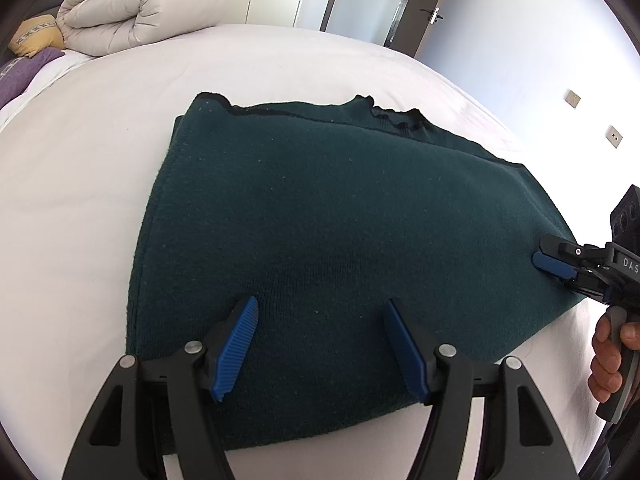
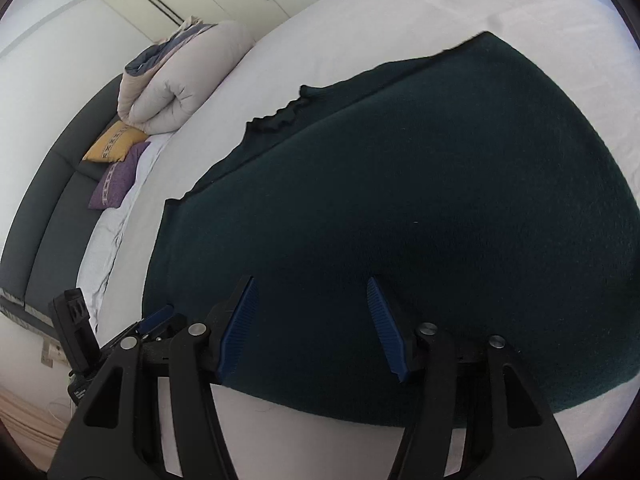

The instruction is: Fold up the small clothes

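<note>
1. The left gripper (image 1: 320, 344) has its blue ribbed pads apart, hovering over the near edge of the dark green knitted garment (image 1: 320, 208); nothing is pinched between them.
2. The right gripper (image 2: 312, 324) also has its pads apart, with only the garment's surface beneath the gap and no cloth caught. In the left wrist view it reaches in over the garment's right edge, gripped by a person's hand (image 1: 612, 356).
3. The garment lies spread on the white bed sheet (image 1: 80, 200), seemingly already folded once, with a darker ruffled edge along its far side.
4. Further out, a rolled cream duvet (image 1: 136, 12), a yellow cushion (image 2: 116, 142) and a purple cushion (image 2: 116, 180) sit at the head of the bed, well apart from the garment.
5. Risk, as I judge it: with both grippers free, a pinch that takes only the top layer would let the lower layers slip and skew the next fold.
6. Closing too deep could also snag the sheet and drag it along.
</note>
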Demonstrator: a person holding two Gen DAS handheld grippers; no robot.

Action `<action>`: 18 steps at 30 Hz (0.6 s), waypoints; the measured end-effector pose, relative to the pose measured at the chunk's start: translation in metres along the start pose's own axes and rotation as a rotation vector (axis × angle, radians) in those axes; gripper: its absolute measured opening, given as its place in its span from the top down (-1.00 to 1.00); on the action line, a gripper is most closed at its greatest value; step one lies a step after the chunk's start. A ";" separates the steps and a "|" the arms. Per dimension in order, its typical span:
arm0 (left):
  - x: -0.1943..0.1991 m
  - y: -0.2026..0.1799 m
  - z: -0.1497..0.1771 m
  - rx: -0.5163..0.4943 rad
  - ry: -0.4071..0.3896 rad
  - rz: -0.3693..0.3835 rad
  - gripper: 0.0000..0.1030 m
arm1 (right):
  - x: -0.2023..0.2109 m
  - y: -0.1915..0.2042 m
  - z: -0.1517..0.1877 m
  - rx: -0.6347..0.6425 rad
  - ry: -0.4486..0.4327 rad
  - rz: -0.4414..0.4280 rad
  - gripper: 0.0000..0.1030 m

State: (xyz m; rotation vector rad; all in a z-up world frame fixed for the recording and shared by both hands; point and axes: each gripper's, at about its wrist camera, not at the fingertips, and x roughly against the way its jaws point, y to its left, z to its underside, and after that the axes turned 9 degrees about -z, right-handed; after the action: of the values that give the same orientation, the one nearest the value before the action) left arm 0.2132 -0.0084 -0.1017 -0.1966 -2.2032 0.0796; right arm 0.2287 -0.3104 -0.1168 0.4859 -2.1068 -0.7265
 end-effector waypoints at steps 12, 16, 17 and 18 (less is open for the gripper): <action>0.013 0.013 -0.002 0.059 -0.009 0.053 -0.33 | 0.079 -0.045 0.011 -0.167 -0.231 0.109 -0.09; 0.048 0.062 -0.001 0.246 -0.096 0.053 -0.60 | 0.084 -0.024 0.009 -0.106 -0.207 0.059 -0.09; 0.055 0.075 -0.002 0.281 -0.112 0.055 -0.66 | 0.083 -0.019 0.008 -0.095 -0.201 0.041 -0.09; 0.057 0.086 -0.003 0.308 -0.108 0.064 -0.72 | 0.080 -0.013 0.006 -0.089 -0.195 0.019 -0.09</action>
State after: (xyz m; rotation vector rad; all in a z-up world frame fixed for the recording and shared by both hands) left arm 0.1920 0.0862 -0.0657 -0.0919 -2.2577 0.4706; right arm 0.1786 -0.3639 -0.0810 0.3585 -2.2443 -0.8828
